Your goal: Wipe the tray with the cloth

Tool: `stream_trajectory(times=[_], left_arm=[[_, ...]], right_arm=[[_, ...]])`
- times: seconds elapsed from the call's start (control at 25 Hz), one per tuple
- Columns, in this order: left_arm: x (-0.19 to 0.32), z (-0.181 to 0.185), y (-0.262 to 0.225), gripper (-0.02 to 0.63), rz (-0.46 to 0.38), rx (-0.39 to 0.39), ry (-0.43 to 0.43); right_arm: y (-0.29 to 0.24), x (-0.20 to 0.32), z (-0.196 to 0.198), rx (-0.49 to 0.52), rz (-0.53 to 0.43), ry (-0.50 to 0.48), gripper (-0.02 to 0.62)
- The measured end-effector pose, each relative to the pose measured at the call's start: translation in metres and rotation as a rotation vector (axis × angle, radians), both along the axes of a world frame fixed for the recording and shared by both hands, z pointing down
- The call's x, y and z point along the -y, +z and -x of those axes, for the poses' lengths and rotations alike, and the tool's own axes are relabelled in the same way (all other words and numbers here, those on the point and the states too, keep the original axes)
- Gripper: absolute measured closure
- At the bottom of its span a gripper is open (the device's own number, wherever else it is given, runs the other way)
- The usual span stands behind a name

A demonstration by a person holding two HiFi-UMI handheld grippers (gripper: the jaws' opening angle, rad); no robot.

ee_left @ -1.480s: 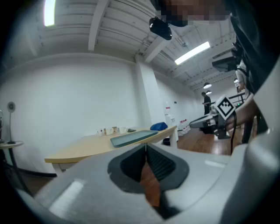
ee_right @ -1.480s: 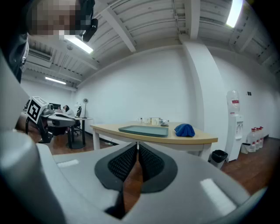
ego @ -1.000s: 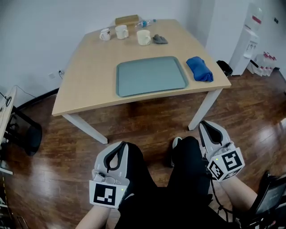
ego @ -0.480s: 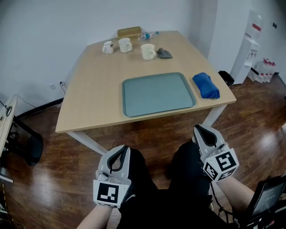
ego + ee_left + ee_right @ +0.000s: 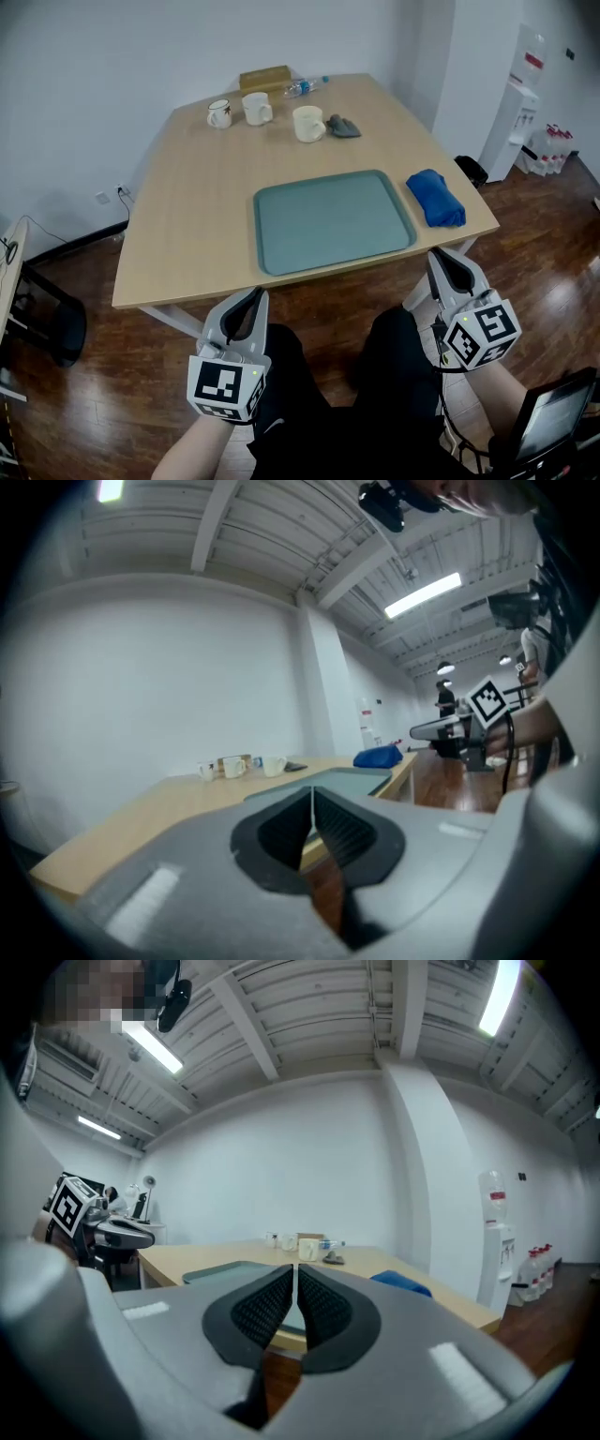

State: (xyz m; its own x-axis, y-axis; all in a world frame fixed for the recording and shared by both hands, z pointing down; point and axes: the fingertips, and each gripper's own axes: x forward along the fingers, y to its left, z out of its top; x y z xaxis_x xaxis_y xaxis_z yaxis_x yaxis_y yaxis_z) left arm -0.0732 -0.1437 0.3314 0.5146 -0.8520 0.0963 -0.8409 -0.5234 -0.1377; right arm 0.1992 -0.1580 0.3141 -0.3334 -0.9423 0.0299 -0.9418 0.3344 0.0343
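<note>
Cloth: the blue cloth [image 5: 436,198] lies bunched in a loose roll on the table [image 5: 187,206], just right of the tray and close to the table's right edge, touching nothing else.
Tray: the grey-green tray [image 5: 333,220] lies flat at the near middle of the table, bare, with a low raised rim all round.
Left gripper: the left gripper [image 5: 256,295] hangs low in front of the table's near edge, jaws pressed together, nothing between them.
Right gripper: the right gripper [image 5: 442,255] is below the near right corner, jaws together too and empty, and the nearer of the two to the cloth.
How the cloth should handle: soft, light and limp, I'd say. It will sag and unroll once lifted, so no fear of breaking anything.
Where to grab: a raised fold on top of the roll, taken deep between the pads. A thin edge could slip free.
How the tray should handle: stiff and light, probably slick on that smooth tabletop. It may skate under wiping strokes.
Steadying: the near left rim looks like the place for the left gripper to pin it.
Bystanders: three mugs [image 5: 255,108] and a small grey rag [image 5: 343,126] sit at the far end, well apart from the work.
</note>
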Motion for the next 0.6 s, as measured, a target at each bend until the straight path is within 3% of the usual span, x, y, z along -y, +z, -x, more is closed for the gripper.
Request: stream_trajectory(times=[0.08,0.16,0.24,0.36,0.44,0.52,0.6], left_arm=[[0.032,-0.003,-0.004,0.594,0.004,-0.003,0.001],[0.066,-0.002,-0.004,0.554,0.037,-0.005,-0.011],[0.097,0.004,0.001,0.526,0.11,-0.018,-0.039],[0.13,0.016,0.015,0.515,0.246,-0.007,-0.071],[0.143,0.022,0.027,0.514,0.339,0.005,-0.067],[0.151,0.025,0.042,0.468,0.44,-0.003,-0.044],[0.154,0.023,0.059,0.423,0.535,-0.003,-0.005]], right_arm=[[-0.005,0.026,-0.019,-0.053,-0.008,0.038,0.568],[-0.004,0.061,-0.04,-0.11,0.016,0.076,0.502],[0.006,0.099,-0.062,-0.17,0.084,0.113,0.407],[0.037,0.153,-0.096,-0.253,0.236,0.163,0.327],[0.062,0.179,-0.116,-0.28,0.35,0.176,0.295],[0.088,0.195,-0.134,-0.289,0.461,0.181,0.278],[0.106,0.2,-0.142,-0.31,0.532,0.158,0.312]])
